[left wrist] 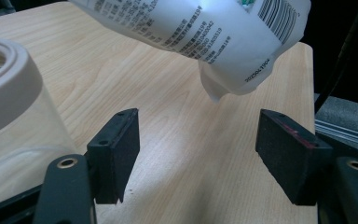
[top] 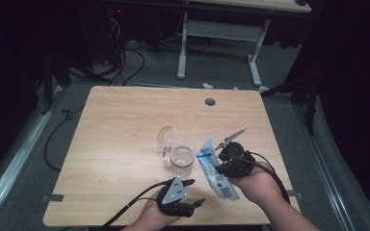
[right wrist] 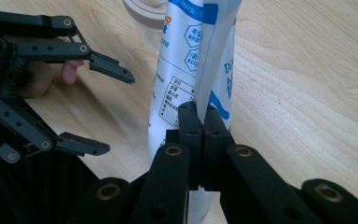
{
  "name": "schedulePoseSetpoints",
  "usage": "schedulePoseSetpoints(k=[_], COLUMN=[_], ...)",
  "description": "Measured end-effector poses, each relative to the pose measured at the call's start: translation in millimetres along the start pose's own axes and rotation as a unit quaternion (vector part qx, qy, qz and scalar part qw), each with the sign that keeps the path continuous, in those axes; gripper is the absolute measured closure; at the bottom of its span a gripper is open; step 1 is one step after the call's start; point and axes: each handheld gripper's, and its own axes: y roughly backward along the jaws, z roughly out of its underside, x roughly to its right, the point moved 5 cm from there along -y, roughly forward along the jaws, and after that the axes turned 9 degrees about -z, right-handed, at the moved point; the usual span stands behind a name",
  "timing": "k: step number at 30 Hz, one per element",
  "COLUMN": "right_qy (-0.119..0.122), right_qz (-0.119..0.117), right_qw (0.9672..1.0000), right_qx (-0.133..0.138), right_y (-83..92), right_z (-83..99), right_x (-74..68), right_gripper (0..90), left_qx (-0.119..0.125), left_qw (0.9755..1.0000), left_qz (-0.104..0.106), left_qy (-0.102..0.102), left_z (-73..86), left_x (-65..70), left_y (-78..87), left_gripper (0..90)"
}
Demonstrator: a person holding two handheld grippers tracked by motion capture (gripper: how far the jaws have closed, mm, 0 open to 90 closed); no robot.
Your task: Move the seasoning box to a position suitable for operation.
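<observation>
Wooden table [top: 125, 144] work: right gripper [top: 220, 166] pinches the pouch [top: 215, 173], left gripper [top: 192, 192] gapes empty, so tip slowly over the jar [top: 182, 159].

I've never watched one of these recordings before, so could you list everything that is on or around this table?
Table: one, light wood, centre of the high view, a round hole near its far edge.
Jar: one, clear with a pale rim, open, near the middle of the table.
Lid: one, clear, beside the jar on its far left side.
Pouch: one, white with blue print and a barcode, held up off the table right of the jar.
Second table: one, white legs, on the floor behind.
Cables: several, black, on the floor behind.
Right gripper: one, black, jaws shut on the pouch.
Left gripper: one, black, jaws open, nothing between them.
</observation>
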Motion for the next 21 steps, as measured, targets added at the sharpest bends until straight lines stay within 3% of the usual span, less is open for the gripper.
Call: schedulePoseSetpoints(k=[14,21], right_qy=[-0.002,0.001], right_qz=[0.002,-0.005], right_qw=[0.9998,0.9999], right_qx=[-0.02,-0.011], right_y=[-2.8,0.4], right_z=[-11.5,-19.0], right_x=[-2.0,-8.3], right_gripper=[89.9,89.8], left_qx=[-0.004,0.006], left_qw=[1.0,0.9998], left_qz=[0.006,0.016], left_qy=[-0.002,-0.009], left_z=[1.8,-3.5], left_x=[3.1,4.9], left_y=[-3.5,-9.1], left_gripper=[28.0,26.6])
